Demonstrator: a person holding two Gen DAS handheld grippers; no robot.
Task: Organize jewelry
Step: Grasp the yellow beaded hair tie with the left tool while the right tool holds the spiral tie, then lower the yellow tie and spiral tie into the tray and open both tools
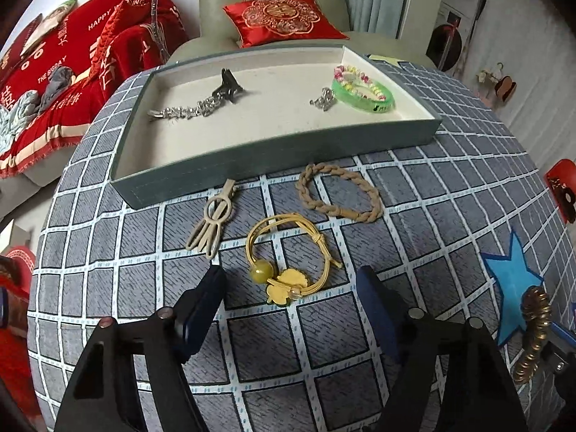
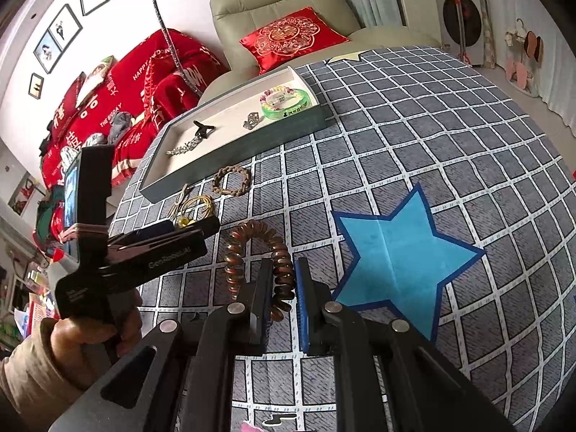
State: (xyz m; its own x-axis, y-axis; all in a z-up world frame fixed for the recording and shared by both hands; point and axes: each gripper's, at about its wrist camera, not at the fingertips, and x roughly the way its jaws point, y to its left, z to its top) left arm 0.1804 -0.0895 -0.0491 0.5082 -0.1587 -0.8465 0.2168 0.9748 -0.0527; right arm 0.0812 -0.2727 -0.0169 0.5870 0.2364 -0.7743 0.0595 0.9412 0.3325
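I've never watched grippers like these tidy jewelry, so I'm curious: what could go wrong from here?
The right gripper pinches only one side of the brown coiled spiral hair tie; its springy loop could slip out or snag on the way to the grey-green tray. The open left gripper straddles the yellow cord hair tie with bead and clover charm; closing on the thin cords might miss or drag it across the checked tablecloth.

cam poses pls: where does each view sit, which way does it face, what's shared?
Left wrist: on the left tool, open, facing the yellow hair tie and tray; only its fingers show.
Right wrist: on the right tool, shut on the coil bracelet; left tool and hand show.
Shared: tray, hair tie, coil bracelet, blue star.
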